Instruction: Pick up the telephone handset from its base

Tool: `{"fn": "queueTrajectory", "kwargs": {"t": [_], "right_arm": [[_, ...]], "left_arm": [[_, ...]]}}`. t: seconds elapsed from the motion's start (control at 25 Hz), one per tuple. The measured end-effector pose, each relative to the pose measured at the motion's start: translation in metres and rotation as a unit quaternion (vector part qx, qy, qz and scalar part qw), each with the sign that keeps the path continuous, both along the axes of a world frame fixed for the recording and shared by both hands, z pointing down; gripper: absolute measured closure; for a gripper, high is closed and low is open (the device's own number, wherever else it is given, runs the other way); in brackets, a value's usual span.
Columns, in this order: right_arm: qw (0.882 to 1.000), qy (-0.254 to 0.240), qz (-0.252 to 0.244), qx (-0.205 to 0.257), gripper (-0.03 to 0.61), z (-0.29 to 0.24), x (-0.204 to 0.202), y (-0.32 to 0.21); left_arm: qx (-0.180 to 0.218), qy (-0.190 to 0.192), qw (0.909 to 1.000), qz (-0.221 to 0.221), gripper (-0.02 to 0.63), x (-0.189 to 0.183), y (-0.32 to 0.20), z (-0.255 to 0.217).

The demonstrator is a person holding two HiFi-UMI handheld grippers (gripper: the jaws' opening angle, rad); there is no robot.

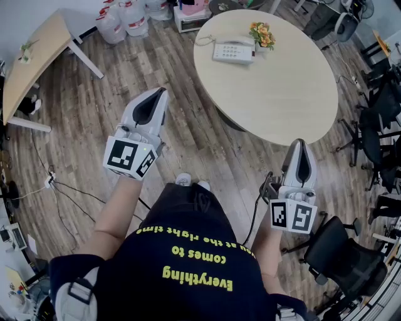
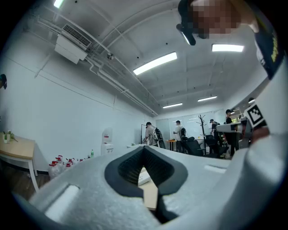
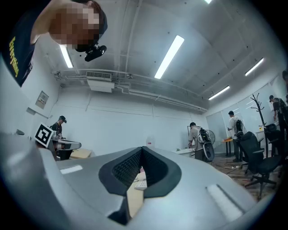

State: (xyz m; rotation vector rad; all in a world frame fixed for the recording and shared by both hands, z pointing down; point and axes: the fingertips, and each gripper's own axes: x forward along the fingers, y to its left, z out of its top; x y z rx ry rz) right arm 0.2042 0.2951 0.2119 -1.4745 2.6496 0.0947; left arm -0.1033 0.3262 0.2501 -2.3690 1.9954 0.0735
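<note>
Two grippers, both grey-white moulded plastic with black ribbed pads. The left gripper (image 1: 158,97) is clenched, tips together, nothing between them. The right gripper (image 1: 300,149) is the same, pinched closed and empty. Both are held in the air over the floor (image 1: 188,138), grey-brown wood planks, well short of the table. Each carries one marker cube: the left one (image 1: 128,157) and the right one (image 1: 292,215), black squares on white.

One telephone (image 1: 233,50), white, flat and boxy, sits on the far side of the one round table (image 1: 282,94), which has a smooth pale beige top. Its handset (image 1: 233,42) lies on the base, with a curly cord trailing to the left. Just beside the phone is one small flower pot (image 1: 262,34) with orange and yellow blooms.

One light wooden desk (image 1: 31,63) at far left. Several clear water jugs (image 1: 122,19) with red caps stand on the floor at the top; the exact count is unclear. One black office chair (image 1: 341,254) at lower right, and more dark chairs along the right edge.
</note>
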Motion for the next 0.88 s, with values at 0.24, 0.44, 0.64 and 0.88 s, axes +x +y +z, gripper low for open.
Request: {"fn": "queueTrajectory", "kwargs": {"t": [0.24,0.44,0.64,0.88], "right_arm": [[1.000,-0.009,0.001,0.002,0.566,-0.002,0.007,-0.002],[1.000,-0.022,-0.008,0.000,0.561,-0.001,0.014,-0.008],[0.999,-0.021,-0.023,-0.021,0.463,0.008,0.022,-0.019],[0.998,-0.024,-0.035,-0.043,0.338,0.020,0.029,-0.031]], "left_arm": [[0.000,-0.006,1.0000,0.001,0.612,0.008,-0.003,0.000],[-0.001,-0.021,0.9998,0.000,0.611,0.019,-0.006,0.001],[-0.020,-0.015,0.9997,0.006,0.515,0.036,-0.014,0.008],[-0.041,-0.016,0.9990,0.011,0.325,0.055,-0.023,0.017]]}}
